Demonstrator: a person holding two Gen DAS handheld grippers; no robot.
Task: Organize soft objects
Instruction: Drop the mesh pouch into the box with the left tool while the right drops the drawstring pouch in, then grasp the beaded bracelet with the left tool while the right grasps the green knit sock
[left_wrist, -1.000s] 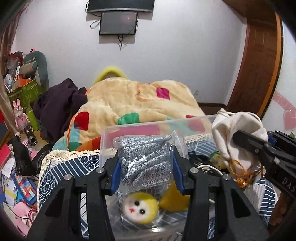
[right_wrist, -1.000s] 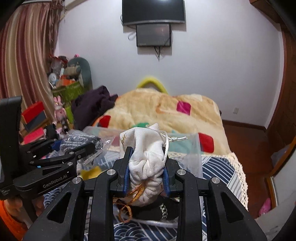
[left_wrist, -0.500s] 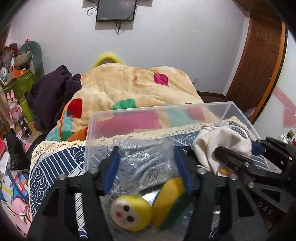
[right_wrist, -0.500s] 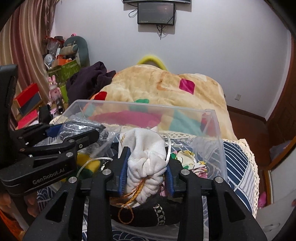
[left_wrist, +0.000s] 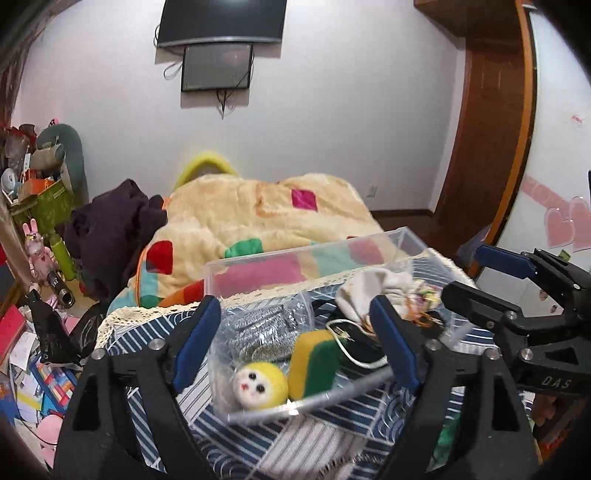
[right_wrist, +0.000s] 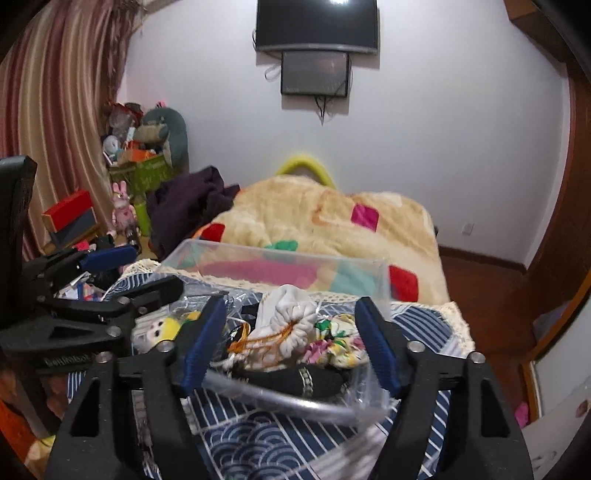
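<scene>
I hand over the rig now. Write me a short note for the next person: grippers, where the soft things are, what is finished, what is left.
Left gripper: open, holds nothing.
Right gripper: open, holds nothing.
In the clear bin: bagged silver-grey item, white drawstring pouch, yellow doll head, yellow-green sponge, floral cloth, black item.
Done: those items lie in the bin.
Left: the pictures show no further loose soft item on the blue patterned cloth; check around.

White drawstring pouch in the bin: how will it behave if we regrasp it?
The white drawstring pouch lies crumpled, so probably floppy and will deform between fingers. Its loose orange cord may snag neighbours. It looks light, and is unlikely to roll in the clear bin.
</scene>
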